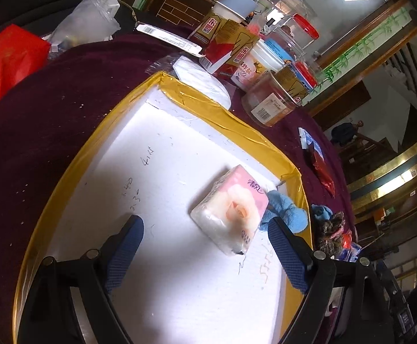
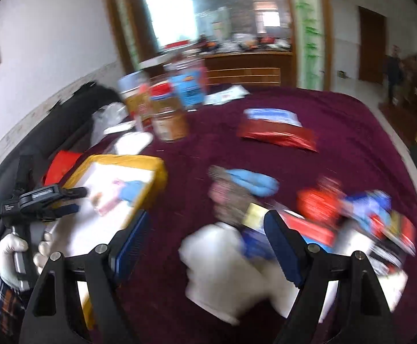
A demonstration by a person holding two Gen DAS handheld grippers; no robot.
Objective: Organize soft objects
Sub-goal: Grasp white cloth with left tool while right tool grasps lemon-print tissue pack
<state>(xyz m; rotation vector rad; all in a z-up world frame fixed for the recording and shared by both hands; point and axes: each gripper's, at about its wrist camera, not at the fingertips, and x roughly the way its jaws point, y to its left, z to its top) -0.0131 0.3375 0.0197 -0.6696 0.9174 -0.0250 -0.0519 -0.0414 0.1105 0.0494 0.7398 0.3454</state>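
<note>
A pink tissue pack (image 1: 231,210) lies flat on the white floor of the yellow-taped foam box (image 1: 222,114), toward its corner, with a small blue cloth (image 1: 287,213) bunched against its far end; both soft things look already delivered. The left gripper (image 1: 205,250) hangs over that floor with its blue-padded fingers (image 1: 128,246) spread wide and nothing between them, the pack lying just ahead of the tips. Outside the box, on the dark red tablecloth (image 2: 337,120), more blue fabric (image 2: 251,182) rests against a brownish knitted lump (image 2: 231,197), near a heap of red and blue packets that is too blurred to sort out. The right gripper (image 2: 208,252) points across the cloth toward that heap, its jaws standing well apart and empty, a white soft shape (image 2: 225,266) smeared beneath them. A white-gloved hand (image 2: 13,255) grips the left tool's handle at the box edge. I judge the step in hand is fetching the next soft item: the right hand needs to steady, straddle one piece and close, while the left keeps clear of the box opening
</note>
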